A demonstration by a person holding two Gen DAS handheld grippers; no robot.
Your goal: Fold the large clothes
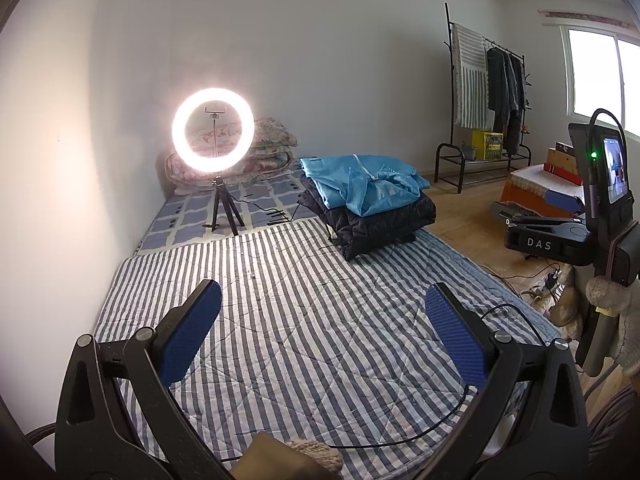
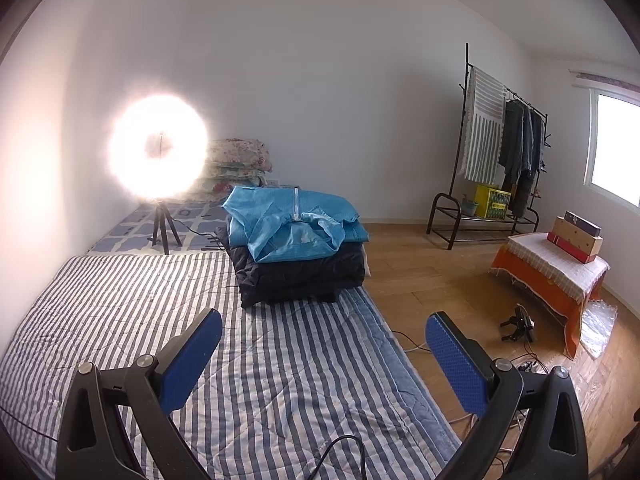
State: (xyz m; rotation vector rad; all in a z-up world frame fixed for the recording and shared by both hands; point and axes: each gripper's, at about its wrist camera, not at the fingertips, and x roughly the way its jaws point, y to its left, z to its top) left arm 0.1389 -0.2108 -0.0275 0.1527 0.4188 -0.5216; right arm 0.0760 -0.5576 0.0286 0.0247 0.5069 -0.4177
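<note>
Both grippers hang spread and empty above a striped quilt, with the stacked clothes lying farther back.

The left gripper (image 1: 323, 322) holds its blue-padded fingers (image 1: 188, 330) wide apart over the striped quilt (image 1: 280, 280), gripping nothing; the right gripper (image 2: 324, 354) is likewise spread wide, one finger over the quilt's edge and the other over the wooden floor (image 2: 440, 276). The pile of clothes sits at the quilt's far edge, well apart from both tools: a light blue garment (image 2: 296, 224) loosely folded on top of a dark quilted jacket (image 2: 304, 276). A lit ring light (image 1: 213, 130) on a small tripod stands beside the pile, in front of folded floral bedding (image 1: 264, 148). A clothes rack (image 2: 496, 148) stands against the far wall.
</note>
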